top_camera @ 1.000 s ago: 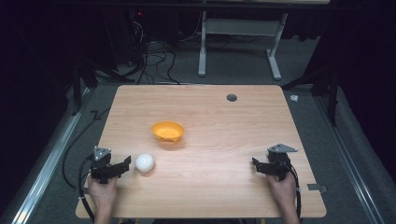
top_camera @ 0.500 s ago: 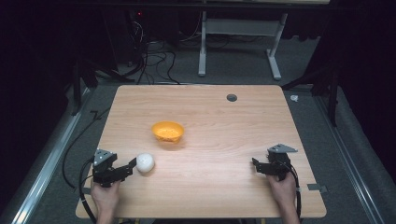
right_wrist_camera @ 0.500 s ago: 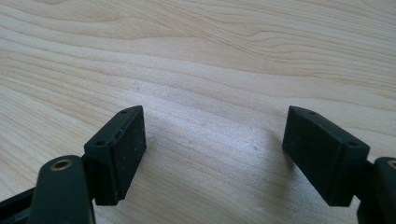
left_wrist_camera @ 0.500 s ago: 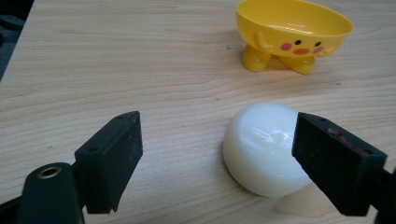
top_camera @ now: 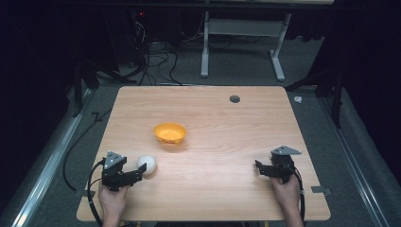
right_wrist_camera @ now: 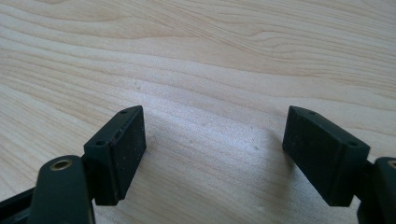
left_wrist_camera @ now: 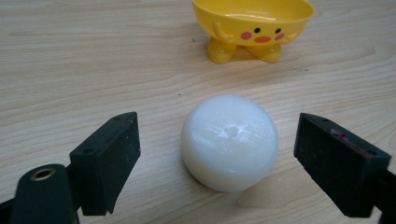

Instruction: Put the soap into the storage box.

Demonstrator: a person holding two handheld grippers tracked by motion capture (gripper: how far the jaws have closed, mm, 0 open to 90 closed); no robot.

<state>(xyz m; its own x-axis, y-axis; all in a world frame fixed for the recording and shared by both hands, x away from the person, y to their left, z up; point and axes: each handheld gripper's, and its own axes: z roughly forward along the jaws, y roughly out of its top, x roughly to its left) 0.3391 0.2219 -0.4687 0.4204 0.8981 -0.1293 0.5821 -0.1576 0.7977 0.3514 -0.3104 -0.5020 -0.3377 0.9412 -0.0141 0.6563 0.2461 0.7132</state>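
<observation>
A white ball (top_camera: 147, 164) (left_wrist_camera: 229, 142) rests on the wooden table (top_camera: 217, 118) near its front left. My left gripper (top_camera: 138, 172) (left_wrist_camera: 217, 161) is open, its jaws wide on either side of the ball without touching it. Beyond the ball stands a small yellow bowl (top_camera: 170, 133) (left_wrist_camera: 252, 25) with feet and a chick face. My right gripper (top_camera: 258, 168) (right_wrist_camera: 212, 149) rests low at the front right, open, with bare wood between its jaws.
A dark round hole (top_camera: 234, 99) sits in the table's far right part. Cables (top_camera: 151, 61) and a grey desk frame (top_camera: 241, 42) lie on the floor behind the table. A person's hands (top_camera: 113, 198) hold both grippers at the front edge.
My left gripper has moved forward toward the ball, so the ball now lies between its open jaws. The right gripper has stayed still.
</observation>
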